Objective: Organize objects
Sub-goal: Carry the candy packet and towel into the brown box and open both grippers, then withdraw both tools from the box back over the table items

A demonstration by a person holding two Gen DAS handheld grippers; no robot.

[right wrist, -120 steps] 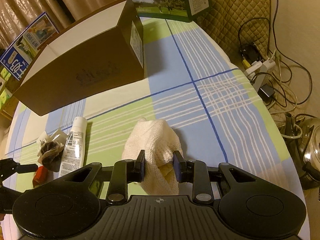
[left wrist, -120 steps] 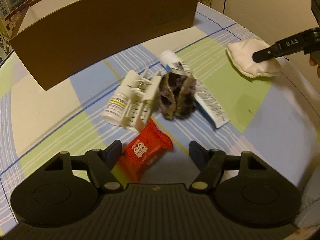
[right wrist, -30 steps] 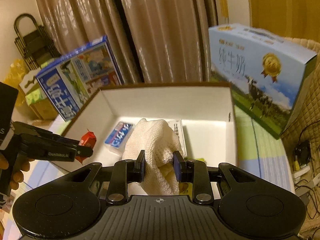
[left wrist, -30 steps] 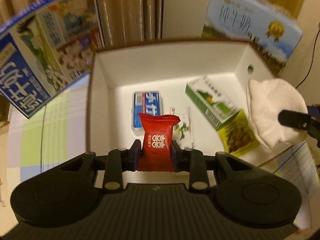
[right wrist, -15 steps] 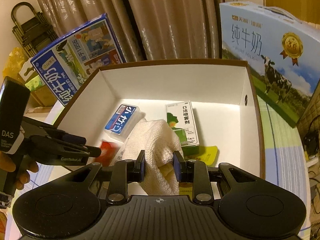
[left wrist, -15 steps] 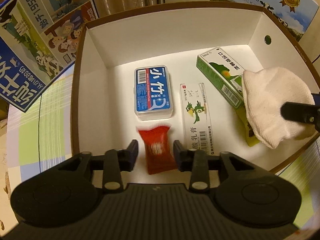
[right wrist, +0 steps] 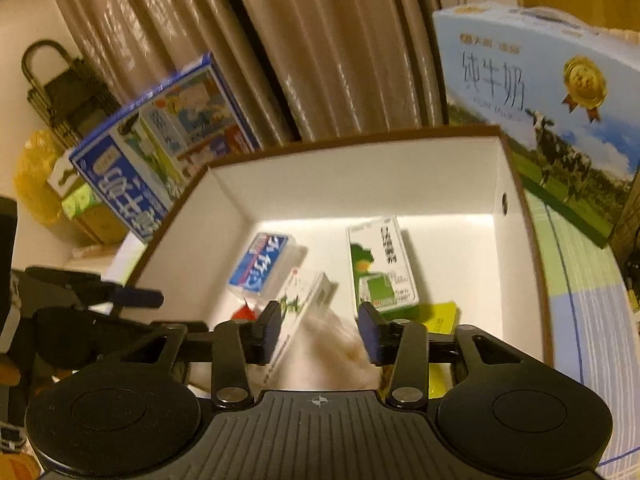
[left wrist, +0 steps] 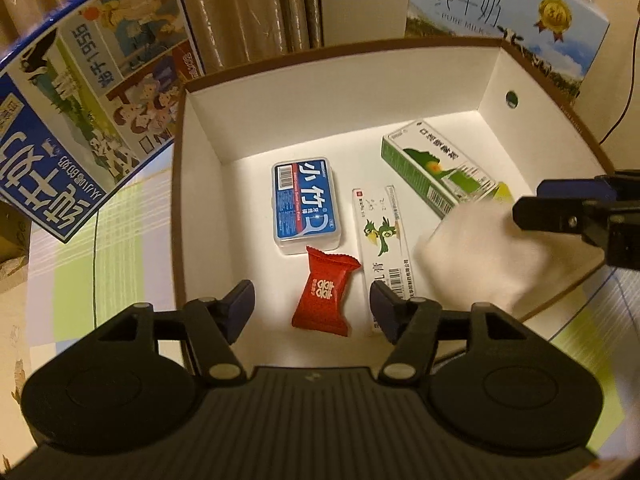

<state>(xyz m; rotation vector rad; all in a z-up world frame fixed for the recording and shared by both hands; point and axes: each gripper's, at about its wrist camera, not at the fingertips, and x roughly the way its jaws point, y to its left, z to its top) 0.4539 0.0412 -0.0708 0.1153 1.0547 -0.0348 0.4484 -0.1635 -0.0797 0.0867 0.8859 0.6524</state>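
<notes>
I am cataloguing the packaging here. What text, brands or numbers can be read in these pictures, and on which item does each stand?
"纯牛奶", "PURE MILK": pale blue milk carton behind the brown cardboard box.
"1956": dark blue milk carton, at the left.
"小竹": blue-labelled clear plastic case in the box.
"囍": red candy wrapper.
Green and white box, long white bird-printed box: print too small to read.

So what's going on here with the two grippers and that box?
A person is putting small items into an open cardboard box. The left gripper has just been opening and has let go of a red candy packet, which now lies on the box floor beside a blue floss case. The right gripper has also just been opening; a white cloth, blurred, sits loose between its pads over the box.
</notes>
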